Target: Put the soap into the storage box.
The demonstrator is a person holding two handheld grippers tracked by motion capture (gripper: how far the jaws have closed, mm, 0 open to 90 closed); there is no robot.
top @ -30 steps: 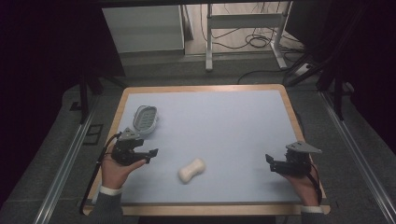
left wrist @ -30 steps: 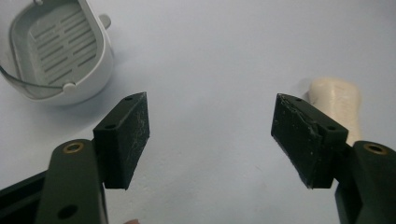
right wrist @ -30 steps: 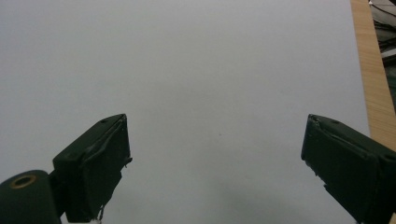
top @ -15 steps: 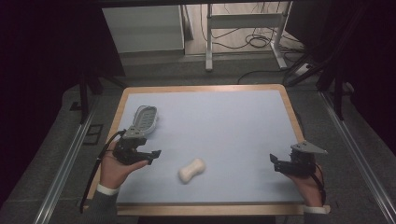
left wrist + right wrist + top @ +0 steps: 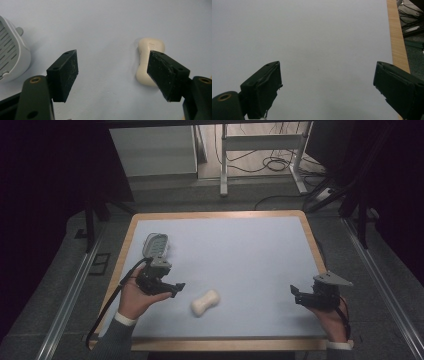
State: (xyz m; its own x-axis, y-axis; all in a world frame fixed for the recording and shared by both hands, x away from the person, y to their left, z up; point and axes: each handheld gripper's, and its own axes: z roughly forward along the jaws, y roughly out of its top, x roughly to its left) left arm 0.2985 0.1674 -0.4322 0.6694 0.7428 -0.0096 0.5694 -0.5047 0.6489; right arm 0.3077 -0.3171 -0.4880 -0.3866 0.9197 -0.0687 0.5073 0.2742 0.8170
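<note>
A cream, bone-shaped soap bar (image 5: 205,302) lies on the pale blue mat near the front. In the left gripper view the soap bar (image 5: 149,51) sits ahead, partly behind the right-hand jaw. A white slotted soap dish (image 5: 155,244) rests at the mat's left; the left gripper view has the dish (image 5: 12,60) at its left edge. My left gripper (image 5: 176,287) hovers between dish and soap. Its jaws have just been opening, and the left gripper (image 5: 112,68) is open with nothing between the pads. My right gripper (image 5: 295,292) is low at the front right, and the right gripper (image 5: 327,82) is open over bare mat.
The mat lies on a table with a wooden rim (image 5: 220,214); that rim (image 5: 397,37) runs close to my right gripper. Beyond the table are a metal stand (image 5: 260,150) and cables on a dark floor.
My left gripper has shifted a little to the right, toward the soap bar, and lifted slightly. Soap, dish and right gripper stay put.
</note>
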